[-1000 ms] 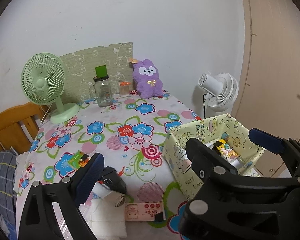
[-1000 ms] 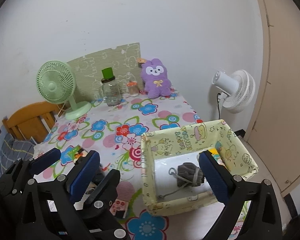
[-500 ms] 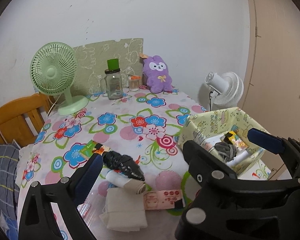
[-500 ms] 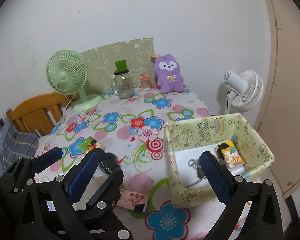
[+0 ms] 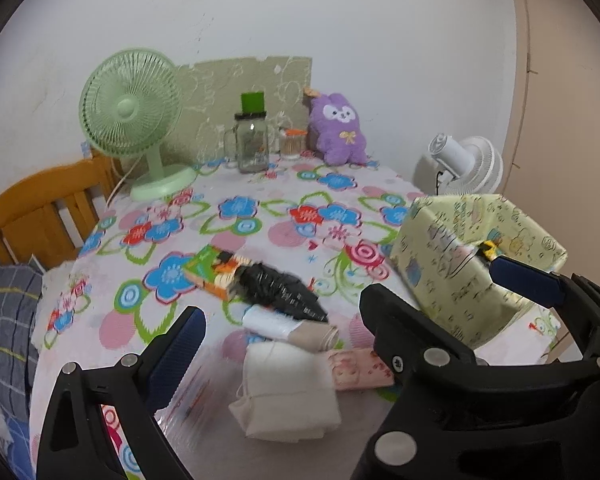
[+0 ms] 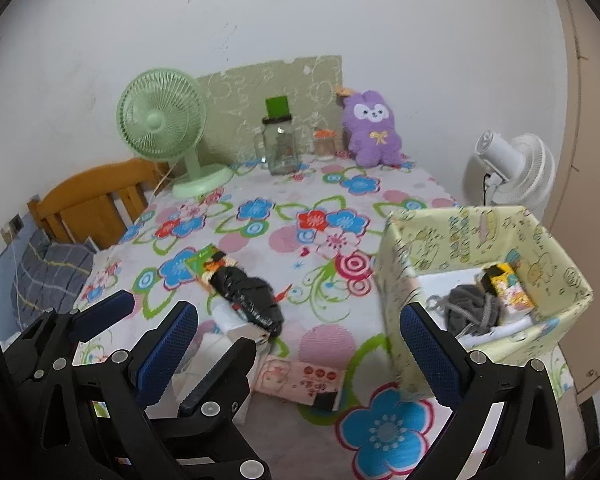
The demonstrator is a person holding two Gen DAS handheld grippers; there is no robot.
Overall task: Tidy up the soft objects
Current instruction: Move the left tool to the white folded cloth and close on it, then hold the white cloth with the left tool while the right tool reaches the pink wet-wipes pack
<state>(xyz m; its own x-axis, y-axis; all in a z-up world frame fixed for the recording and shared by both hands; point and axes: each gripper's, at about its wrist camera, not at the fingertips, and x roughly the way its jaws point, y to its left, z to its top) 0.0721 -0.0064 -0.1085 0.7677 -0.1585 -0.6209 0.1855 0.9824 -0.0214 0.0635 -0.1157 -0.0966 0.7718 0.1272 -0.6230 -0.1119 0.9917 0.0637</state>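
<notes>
Both tongs, left (image 5: 344,304) and right (image 6: 300,332), spread empty; the folded cream cloth (image 5: 286,390), lower centre, looks light and limp, best pinched at its folded edge

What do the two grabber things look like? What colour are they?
Both the left gripper and the right gripper are matte black frames of angular bars joined with round silver bolts. Each finger ends in a long, dark blue pad with a bumpy texture. No cables, labels, sleeves or hands are visible.
</notes>
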